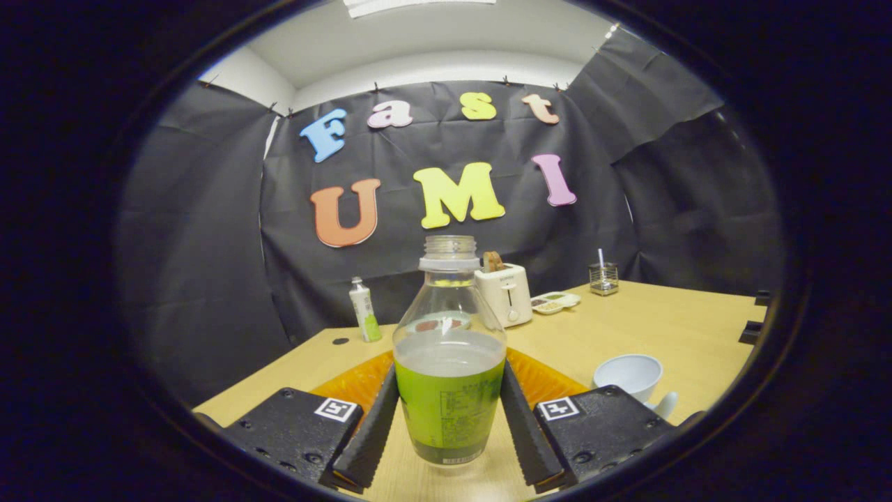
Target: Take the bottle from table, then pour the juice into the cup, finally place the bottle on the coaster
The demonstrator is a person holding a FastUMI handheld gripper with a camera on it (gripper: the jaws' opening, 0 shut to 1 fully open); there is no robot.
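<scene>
An uncapped clear bottle (pixel 449 376) with a green label and pale juice up to its shoulder stands upright between my fingers. My gripper (pixel 449 380) is shut on it, one finger (pixel 376 425) pressing its left side and the other its right side. I cannot tell whether its base rests on the wooden table (pixel 697 328) or hangs just above it. An orange coaster (pixel 550 382) lies right behind the bottle, showing on both sides of it. A white cup (pixel 628 375) with a handle sits to the right, beside the right finger's mount.
Along the back wall stand a small white and green bottle (pixel 365 310), a white toaster (pixel 506 293) with bread in it, a small snack tray (pixel 555 302) and a glass jar (pixel 603 277) with a straw. A black dot (pixel 340 341) marks the table's left.
</scene>
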